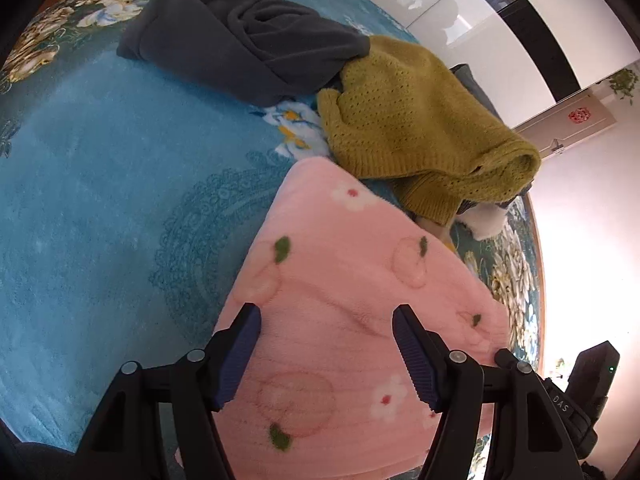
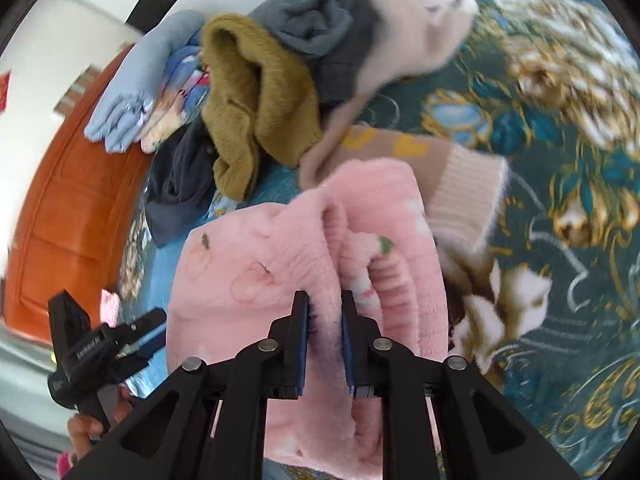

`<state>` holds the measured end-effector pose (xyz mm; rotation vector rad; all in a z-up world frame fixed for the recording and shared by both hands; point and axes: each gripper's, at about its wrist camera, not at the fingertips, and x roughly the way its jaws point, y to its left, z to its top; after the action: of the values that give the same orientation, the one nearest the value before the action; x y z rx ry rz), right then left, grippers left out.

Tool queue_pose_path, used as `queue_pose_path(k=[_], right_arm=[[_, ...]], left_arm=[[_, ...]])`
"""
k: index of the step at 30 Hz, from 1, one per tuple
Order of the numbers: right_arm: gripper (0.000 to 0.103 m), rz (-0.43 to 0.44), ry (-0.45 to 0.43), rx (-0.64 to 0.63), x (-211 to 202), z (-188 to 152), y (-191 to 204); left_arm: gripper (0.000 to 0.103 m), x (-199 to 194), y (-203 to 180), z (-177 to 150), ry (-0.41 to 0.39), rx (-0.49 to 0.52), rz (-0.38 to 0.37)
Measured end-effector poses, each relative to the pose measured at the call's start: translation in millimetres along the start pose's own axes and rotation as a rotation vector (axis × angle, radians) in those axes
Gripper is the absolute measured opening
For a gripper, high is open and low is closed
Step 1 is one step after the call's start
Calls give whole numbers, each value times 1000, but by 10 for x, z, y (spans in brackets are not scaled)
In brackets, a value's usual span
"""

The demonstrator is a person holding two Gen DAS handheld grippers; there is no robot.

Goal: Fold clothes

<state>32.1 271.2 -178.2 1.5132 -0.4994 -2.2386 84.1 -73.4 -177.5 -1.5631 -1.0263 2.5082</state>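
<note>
Mid-fold, I had my right gripper [image 2: 325, 300] clamped on a bunched fold of the pink fleece garment [image 1: 340, 280] near the bed [image 1: 100, 200] edge, left gripper [image 1: 326, 314] spread above it, next likely laying the fold flat.

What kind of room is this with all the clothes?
Probably a bedroom at home. Clothes such as a mustard sweater and pink fleece garment lie on a blue floral plush blanket, likely a bed, with an orange wooden panel beside it.

left gripper [image 1: 326, 354]: fingers spread wide | right gripper [image 2: 325, 338]: fingers pinched nearly together
</note>
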Motion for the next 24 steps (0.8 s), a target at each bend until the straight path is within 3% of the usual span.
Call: queue_pose_path(k=[2,4,9,11,13,15,19,24], right_arm=[[30,-33,-54,-56,-161,40,125],[31,-37,-84,-115,-247,90,260],[31,41,0,-285,17,169,668],[33,15,40,-338,186,178,713],[34,-100,83,-341,413,220,617],[32,-132,147,-284,634,267,446],[33,-119,162,-234,642,288,410],[34,-68,91,-289,211,140,540]], left_arm=[[72,-17,-14,-3,-4,11,-20],[72,12,-43,-5,15,24,-21],[72,126,-120,-32,68,57,2],[72,226,-110,-45,108,53,33],[72,342,-86,-60,154,38,58],[72,334,-98,-77,156,43,54],[72,238,-146,-112,133,66,30],[72,117,-205,-155,104,95,-1]])
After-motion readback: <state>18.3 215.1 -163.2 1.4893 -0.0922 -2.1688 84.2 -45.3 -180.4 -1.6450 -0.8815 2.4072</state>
